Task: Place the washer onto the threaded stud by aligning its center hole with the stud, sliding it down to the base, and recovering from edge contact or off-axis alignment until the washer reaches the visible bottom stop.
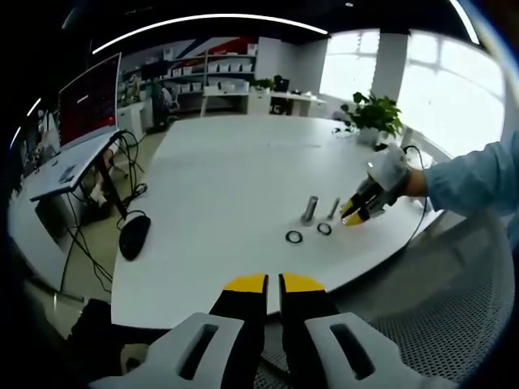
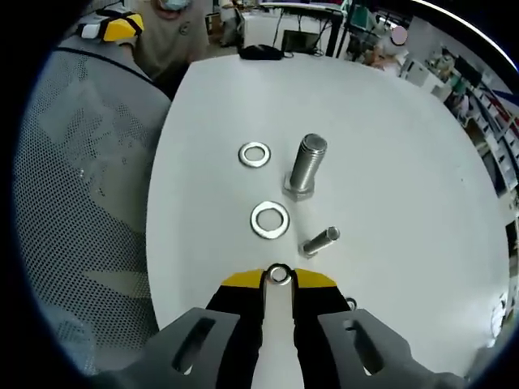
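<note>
The white table (image 2: 389, 121) has a smooth matt top with a rounded edge, and the hardware sits near that curved edge on the person's side, with wide bare tabletop stretching away beyond it. Off the edge is a grey perforated mesh surface (image 2: 81, 203), like a chair back.

In the right gripper view, the right gripper (image 2: 279, 277) sits low over the table with its yellow-tipped black jaws nearly together, pinching a small metal washer (image 2: 279, 274) between the tips. Just ahead of it lies a small bolt (image 2: 321, 240) on its side. Beyond that a larger flat washer (image 2: 270, 220) lies on the table, bright steel, ring-shaped. The threaded stud (image 2: 306, 164) stands upright on its hexagonal head, a thick ribbed steel cylinder, close beside that washer but not touching it. A third washer (image 2: 255, 154) lies farther on, to the stud's left and apart from it.

In the left gripper view, the left gripper (image 1: 273, 283) is held back off the table's near edge, well apart from the parts, its jaws almost closed with a narrow slit between them and nothing in them. A blue sleeve (image 1: 474, 180) comes in from the right. A black mouse (image 1: 135, 235) lies at the table's left edge, a potted plant (image 1: 375, 116) at the far side
</note>
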